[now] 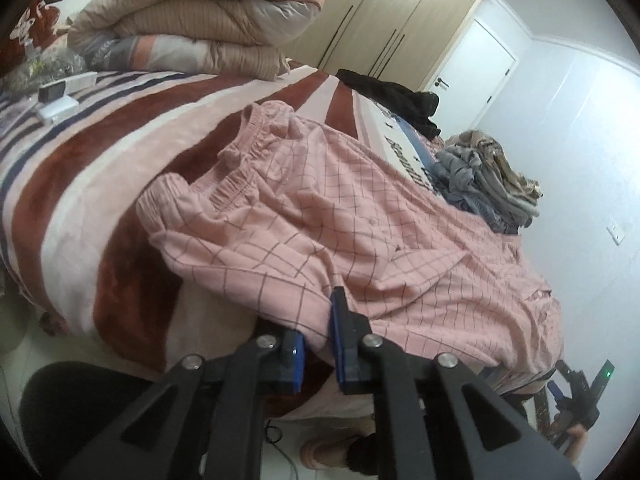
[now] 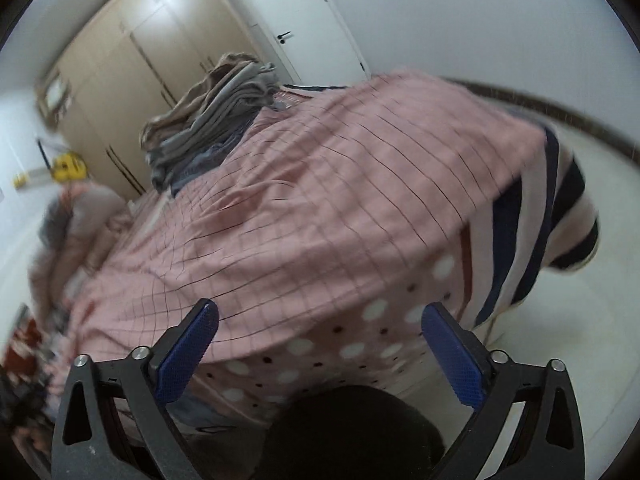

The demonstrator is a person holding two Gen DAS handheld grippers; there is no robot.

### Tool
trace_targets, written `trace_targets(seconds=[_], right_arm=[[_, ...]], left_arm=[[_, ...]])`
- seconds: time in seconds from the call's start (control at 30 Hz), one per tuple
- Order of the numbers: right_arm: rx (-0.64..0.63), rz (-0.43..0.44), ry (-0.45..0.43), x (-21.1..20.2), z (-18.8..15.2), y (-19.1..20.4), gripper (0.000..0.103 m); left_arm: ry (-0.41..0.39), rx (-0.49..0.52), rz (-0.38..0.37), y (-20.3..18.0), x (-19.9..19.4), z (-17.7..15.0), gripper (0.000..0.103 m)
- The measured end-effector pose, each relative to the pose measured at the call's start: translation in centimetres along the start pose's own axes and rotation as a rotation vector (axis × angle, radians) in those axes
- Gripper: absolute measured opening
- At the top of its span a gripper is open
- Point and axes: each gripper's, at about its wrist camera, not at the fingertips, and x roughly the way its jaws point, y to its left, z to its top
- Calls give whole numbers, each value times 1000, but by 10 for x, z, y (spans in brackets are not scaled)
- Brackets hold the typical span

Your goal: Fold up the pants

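The pink checked pants (image 1: 340,220) lie spread across the striped blanket (image 1: 100,184) on the bed — waistband toward the folded quilt (image 1: 192,28). The left gripper (image 1: 320,340) is clenched on the fabric's near edge. The right gripper (image 2: 320,344) hangs wide apart over the hem, gripping nothing.

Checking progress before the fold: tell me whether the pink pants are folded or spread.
Spread. The pink checked pants lie opened out, wrinkled, across the bed, waistband bunched, no neat fold visible.
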Motion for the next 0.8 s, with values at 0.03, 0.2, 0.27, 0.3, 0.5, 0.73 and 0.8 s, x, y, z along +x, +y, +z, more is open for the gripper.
trace_targets(seconds=[0.03, 0.2, 0.27, 0.3, 0.5, 0.73, 0.8], right_arm=[[22, 20, 1, 2, 0, -7, 94], [112, 120, -4, 13, 2, -34, 78], [133, 148, -19, 15, 6, -40, 71], [146, 165, -27, 16, 8, -43, 71], [225, 197, -63, 17, 19, -61, 37], [206, 209, -116, 0, 34, -61, 4], [182, 217, -143, -8, 39, -58, 3]], left_arm=[[6, 9, 13, 1, -1, -2, 9], [19, -5, 34, 8, -1, -9, 9], [9, 5, 34, 8, -4, -9, 9], [6, 12, 34, 7, -5, -9, 9], [1, 7, 32, 11, -9, -10, 8], [-51, 29, 12, 5, -22, 0, 8], [-66, 35, 3, 1, -26, 5, 8]])
